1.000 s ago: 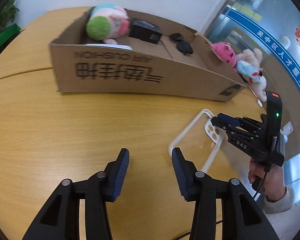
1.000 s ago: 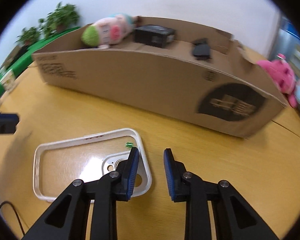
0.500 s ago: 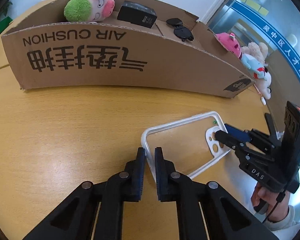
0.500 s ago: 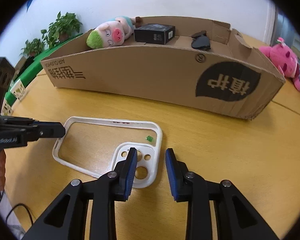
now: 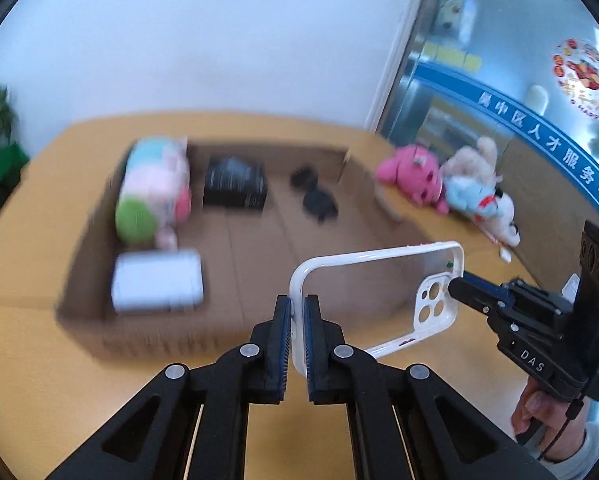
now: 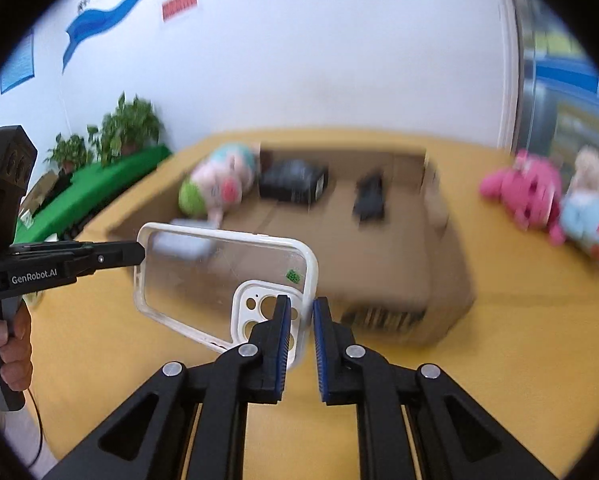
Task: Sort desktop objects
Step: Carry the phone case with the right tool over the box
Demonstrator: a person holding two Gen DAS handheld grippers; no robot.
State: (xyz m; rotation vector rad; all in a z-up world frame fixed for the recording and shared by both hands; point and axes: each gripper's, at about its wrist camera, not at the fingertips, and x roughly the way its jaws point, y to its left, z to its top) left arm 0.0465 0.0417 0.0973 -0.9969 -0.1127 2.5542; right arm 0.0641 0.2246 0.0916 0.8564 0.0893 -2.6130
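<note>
A clear phone case with a white rim (image 5: 379, 296) hangs in the air above the table, in front of the cardboard box (image 5: 235, 320). My left gripper (image 5: 295, 340) is shut on its plain end. My right gripper (image 6: 299, 336) is shut on the rim at the camera-cutout end (image 6: 303, 276). The right gripper also shows in the left wrist view (image 5: 459, 290), and the left gripper in the right wrist view (image 6: 139, 254).
The box (image 6: 439, 280) holds a pig plush (image 5: 151, 196), a black box (image 5: 235, 188), dark sunglasses (image 5: 315, 196) and a white flat item (image 5: 155, 284). Pink and pale plush toys (image 5: 443, 188) lie on the yellow table (image 5: 27, 360) to the right.
The phone case has gone from lying on the table to being held up in the air by both grippers. The view now looks down into the box.
</note>
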